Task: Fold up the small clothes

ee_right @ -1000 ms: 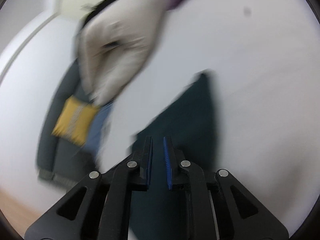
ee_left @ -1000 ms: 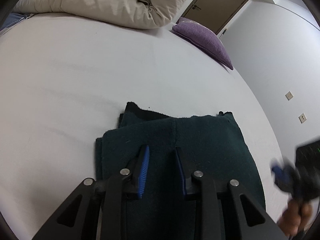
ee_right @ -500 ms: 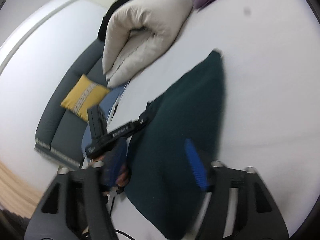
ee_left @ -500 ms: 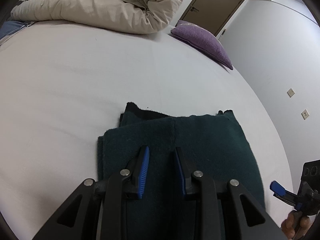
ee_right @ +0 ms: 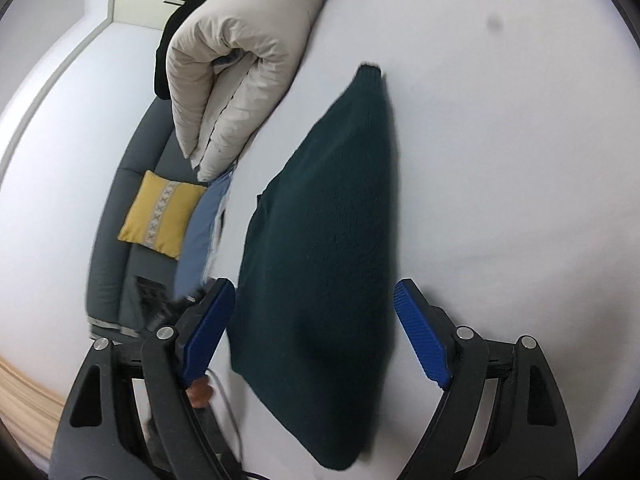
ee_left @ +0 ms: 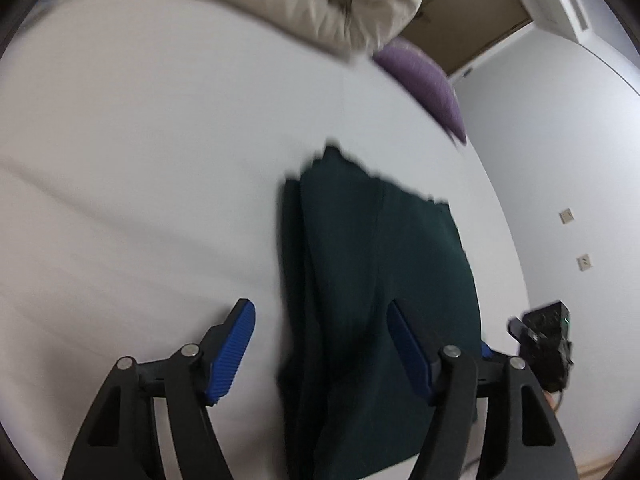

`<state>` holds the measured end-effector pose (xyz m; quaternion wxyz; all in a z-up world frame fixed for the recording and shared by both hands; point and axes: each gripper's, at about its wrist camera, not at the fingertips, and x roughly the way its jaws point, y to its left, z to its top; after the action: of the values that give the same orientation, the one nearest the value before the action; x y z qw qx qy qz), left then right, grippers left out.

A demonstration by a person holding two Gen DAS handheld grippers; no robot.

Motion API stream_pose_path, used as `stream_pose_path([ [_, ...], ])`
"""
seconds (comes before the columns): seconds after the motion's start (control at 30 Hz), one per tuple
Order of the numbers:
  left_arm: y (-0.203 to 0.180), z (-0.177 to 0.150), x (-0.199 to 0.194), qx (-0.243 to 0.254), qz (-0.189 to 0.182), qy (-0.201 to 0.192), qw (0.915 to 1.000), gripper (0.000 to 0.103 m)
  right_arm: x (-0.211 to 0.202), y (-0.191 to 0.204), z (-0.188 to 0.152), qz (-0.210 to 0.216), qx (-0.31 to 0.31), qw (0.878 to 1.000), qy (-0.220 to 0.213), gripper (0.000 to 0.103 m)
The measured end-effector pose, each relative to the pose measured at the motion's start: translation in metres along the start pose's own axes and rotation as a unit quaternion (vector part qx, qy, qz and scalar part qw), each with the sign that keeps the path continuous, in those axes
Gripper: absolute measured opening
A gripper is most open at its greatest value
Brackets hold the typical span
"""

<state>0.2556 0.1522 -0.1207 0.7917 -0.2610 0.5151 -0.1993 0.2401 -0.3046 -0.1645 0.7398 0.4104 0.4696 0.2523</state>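
- Now the dark green garment (ee_left: 376,280) lies folded on the white bed (ee_left: 160,160), flat and long.
- It sits near the front edge of the bed, with bare white sheet all around its far end.
- From the left wrist view, a thin folded layer shows along the garment's left side.
- The left claw (ee_left: 320,348) hangs over the near end of the garment. Its jaws have just been opening and now stand wide.
- Its blue pads (ee_left: 232,352) do not press on the cloth. One pad is over the white sheet and the other is over the green cloth.
- The right claw (ee_right: 316,336) also hangs over the near end of the garment, seen from the other side. Its jaws have just been opening too and stand wide apart.
- The garment's near end lies between the right claw's pads, and the pads do not squeeze it.
- A puffy cream duvet (ee_right: 240,68) is bunched up at the far end of the bed.
- A purple pillow (ee_left: 424,84) lies next to the duvet.
- Beside the bed stands a grey sofa (ee_right: 116,248) with a yellow cushion (ee_right: 160,212) on it.
- A brown door (ee_left: 472,28) shows in the far wall.
- The left wrist view is a bit blurry.
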Motion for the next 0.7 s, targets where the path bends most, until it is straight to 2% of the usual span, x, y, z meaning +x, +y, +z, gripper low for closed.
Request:
stream_pose_path([
  [0.07,0.001,-0.005,0.017,-0.005,-0.009,0.031,0.9995,0.066,0.013,0.002,-0.001,-0.004,-0.004,1.000,0.012,0.082],
  [0.27,0.020,0.007,0.030,-0.046,-0.057,0.048,0.9961,0.066,0.033,0.005,0.003,0.008,-0.006,0.999,0.040,0.080],
  [0.5,0.018,0.006,0.033,-0.038,-0.053,0.051,0.9966,0.058,0.051,0.010,0.009,0.002,-0.011,0.998,0.056,0.075],
  [0.53,0.016,0.006,0.034,-0.037,-0.052,0.053,0.9966,0.057,0.054,0.011,0.009,-0.001,-0.011,0.998,0.057,0.074],
  [0.6,0.019,0.003,0.033,-0.048,-0.065,0.061,0.9949,0.043,0.058,0.014,0.009,-0.009,-0.014,0.998,0.057,0.070],
  [0.7,0.019,0.005,0.037,-0.059,-0.069,0.060,0.9941,0.033,0.063,0.015,0.007,-0.043,-0.017,0.997,0.058,0.054],
])
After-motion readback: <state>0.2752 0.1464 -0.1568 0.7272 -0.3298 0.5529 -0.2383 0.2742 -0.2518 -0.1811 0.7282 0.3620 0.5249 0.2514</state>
